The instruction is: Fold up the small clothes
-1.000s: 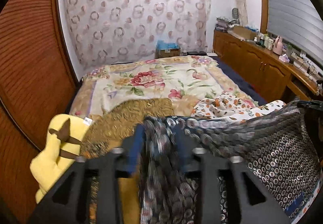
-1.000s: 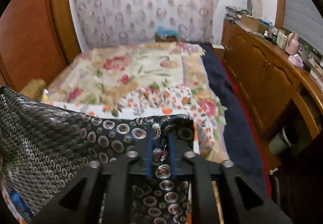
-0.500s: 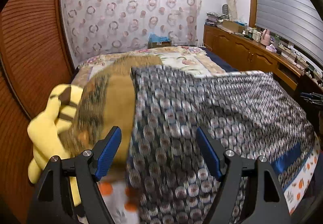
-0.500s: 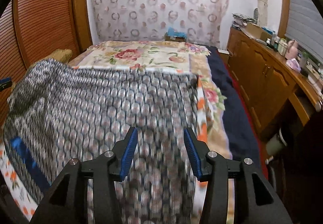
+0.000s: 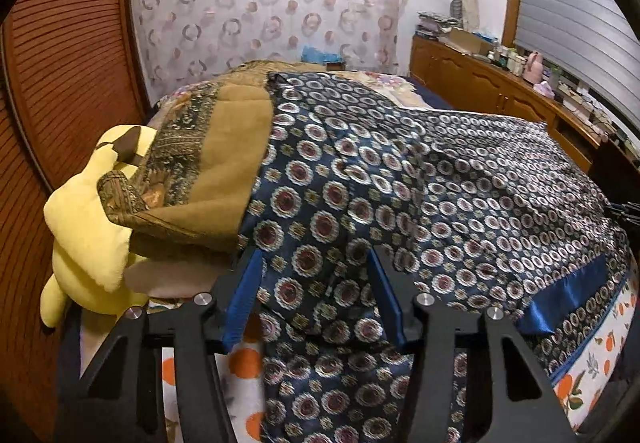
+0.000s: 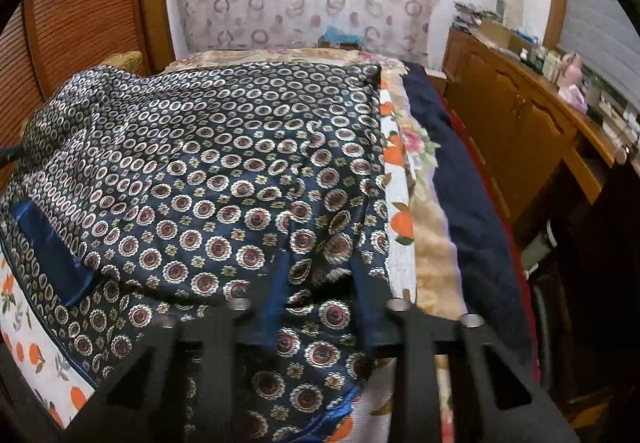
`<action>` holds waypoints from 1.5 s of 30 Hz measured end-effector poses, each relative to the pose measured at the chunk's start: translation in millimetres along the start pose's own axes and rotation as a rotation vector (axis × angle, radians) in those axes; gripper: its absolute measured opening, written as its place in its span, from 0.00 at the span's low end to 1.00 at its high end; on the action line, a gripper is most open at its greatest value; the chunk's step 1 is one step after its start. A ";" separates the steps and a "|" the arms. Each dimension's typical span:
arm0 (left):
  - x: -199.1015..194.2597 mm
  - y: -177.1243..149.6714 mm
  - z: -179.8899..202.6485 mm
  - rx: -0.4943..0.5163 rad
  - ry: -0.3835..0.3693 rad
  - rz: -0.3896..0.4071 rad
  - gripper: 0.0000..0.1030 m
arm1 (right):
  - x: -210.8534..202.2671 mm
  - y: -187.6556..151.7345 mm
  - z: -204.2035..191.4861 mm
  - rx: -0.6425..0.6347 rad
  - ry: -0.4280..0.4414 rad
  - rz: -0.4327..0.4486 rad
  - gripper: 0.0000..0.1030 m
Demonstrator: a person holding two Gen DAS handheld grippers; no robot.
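Bed (image 6: 424,267): spread with patterned garment (image 5: 400,179).
Left gripper (image 5: 312,299): apart, closing around cloth.
Right gripper (image 6: 320,283): narrowing on cloth.
Risk: hem bunching, fold skewed.

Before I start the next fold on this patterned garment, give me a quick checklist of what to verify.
1. Garment spread over the bed: ok, though rumpled.
2. Left hand-held gripper on the near edge: jaws closing with cloth between them; grip cannot tell.
3. Right hand-held gripper on the near corner: jaws closing, cloth bunched between them; firm hold cannot tell.
4. Left side lying flat: not ok, it rides up over the brown blanket beside the yellow plush.
5. Blue trim band visible and flat: ok.
6. Far edge straight: ok in the right wrist view.
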State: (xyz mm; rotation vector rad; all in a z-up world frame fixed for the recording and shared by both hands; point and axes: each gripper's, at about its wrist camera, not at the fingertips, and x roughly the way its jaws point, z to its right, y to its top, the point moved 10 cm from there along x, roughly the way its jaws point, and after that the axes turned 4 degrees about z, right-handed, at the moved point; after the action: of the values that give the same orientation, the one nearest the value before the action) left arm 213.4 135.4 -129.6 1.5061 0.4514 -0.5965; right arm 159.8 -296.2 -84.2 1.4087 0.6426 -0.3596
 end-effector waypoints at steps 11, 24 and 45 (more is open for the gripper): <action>-0.6 -5.2 -28.0 -0.055 0.060 0.018 0.57 | -36.4 0.0 -4.2 -0.010 -0.012 0.116 0.01; -44.7 8.3 -12.1 -0.082 -0.056 0.098 0.02 | -44.3 6.3 -11.8 0.009 -0.006 0.163 0.01; -21.0 -51.4 -15.7 -0.094 0.011 -0.069 0.45 | -44.2 2.3 -43.8 0.023 0.066 0.141 0.52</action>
State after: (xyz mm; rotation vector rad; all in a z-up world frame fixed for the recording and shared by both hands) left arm 166.5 154.4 -157.4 1.4096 0.5352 -0.6129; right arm 117.8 -259.0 -56.9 1.4833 0.5907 -0.2105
